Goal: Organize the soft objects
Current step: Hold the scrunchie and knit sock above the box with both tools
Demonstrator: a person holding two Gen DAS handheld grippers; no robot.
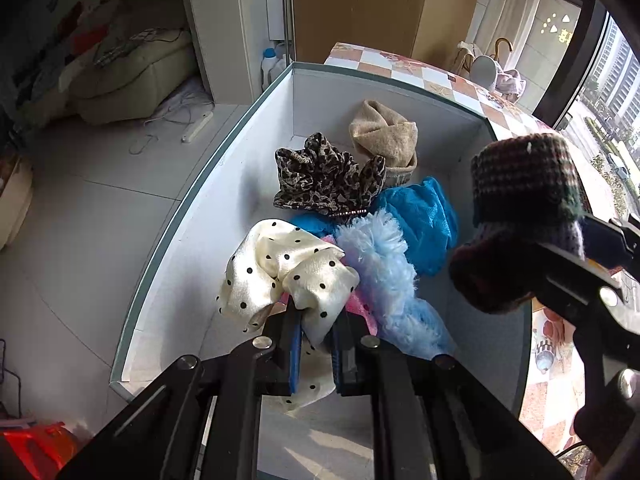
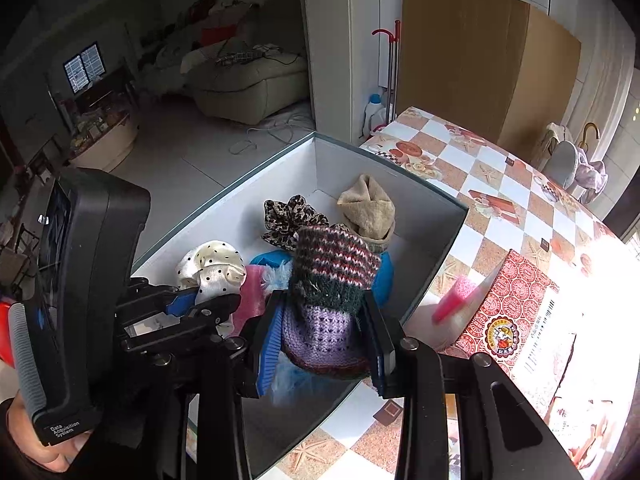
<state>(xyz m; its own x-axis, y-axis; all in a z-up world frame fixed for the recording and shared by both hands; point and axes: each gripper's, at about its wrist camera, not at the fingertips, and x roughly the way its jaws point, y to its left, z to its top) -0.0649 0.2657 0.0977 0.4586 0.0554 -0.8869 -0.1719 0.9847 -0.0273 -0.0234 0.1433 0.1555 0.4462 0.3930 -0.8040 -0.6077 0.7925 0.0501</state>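
Nearest the left wrist camera, the left gripper [image 1: 314, 332] is pinched tight on a fold of the cream polka-dot scrunchie [image 1: 280, 276], whose loose satin bunches out ahead of the blue pads. The grip on one fold, not the whole ring, probably lets the rest hang free so it can drop cleanly. It hangs inside the white open box [image 1: 192, 216], low over the pile near the left wall.

The right gripper [image 2: 320, 320] is clamped on a striped knitted piece [image 2: 332, 280], perhaps a hat or cuff, with the jaws standing partly apart because the thick wool fills them. It is held above the box's near end, over the pile, which suggests both items are about to be let go there.

Already lying in the box are a leopard-print scrunchie [image 1: 328, 176], a beige knit hat [image 1: 384, 136] toward the far corner, a blue cloth [image 1: 424, 216], a pale blue fluffy piece [image 1: 384, 264] and something pink underneath. The box stands on a checked tablecloth [image 2: 492, 184], beside a red patterned carton [image 2: 516, 312].
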